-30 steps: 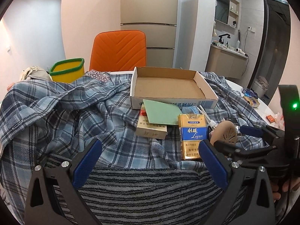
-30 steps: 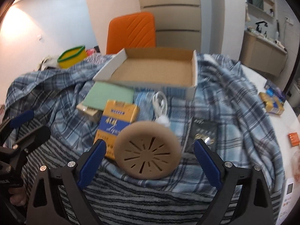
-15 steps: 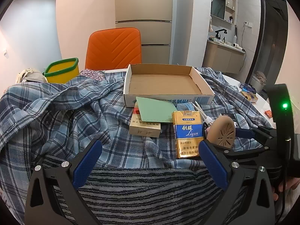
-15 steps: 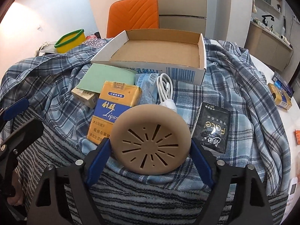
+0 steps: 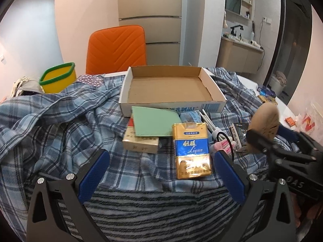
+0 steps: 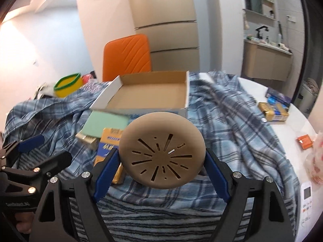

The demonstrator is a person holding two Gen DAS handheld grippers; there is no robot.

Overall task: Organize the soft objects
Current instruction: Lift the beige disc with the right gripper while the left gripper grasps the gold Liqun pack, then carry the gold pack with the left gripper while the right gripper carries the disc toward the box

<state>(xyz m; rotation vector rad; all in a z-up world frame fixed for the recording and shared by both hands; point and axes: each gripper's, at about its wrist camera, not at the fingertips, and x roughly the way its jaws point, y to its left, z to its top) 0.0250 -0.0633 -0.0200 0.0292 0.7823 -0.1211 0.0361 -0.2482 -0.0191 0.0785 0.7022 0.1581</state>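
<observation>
We find the right tool [image 6: 161, 159] clamped on a tan round disc [image 6: 162, 150] with slots cut in its face, both blue pads pressed to its rim, held clear above the plaid blanket [image 6: 232, 133]. In the left wrist view the same disc [image 5: 264, 121] shows edge-on at the right. The left tool [image 5: 161, 173] stands with its jaws wide apart and nothing between them, over the near striped cloth [image 5: 157, 207].

The cardboard tray [image 5: 171, 102] sits at the far middle of the counter [image 6: 282, 109]; we see only bare cardboard inside it. Blue printing runs along its near wall, too small for us to read. A yellow bin with a green rim [image 5: 58, 76] stands far left; its contents are hidden.

Just near the tray lie a green sheet [image 5: 155, 124] over a beige carton [image 5: 140, 144], a gold and blue pack [image 5: 191, 151] lettered "Ligun", a white cable [image 5: 214, 129], and a dark sachet [image 5: 239, 130] with unreadable print.
</observation>
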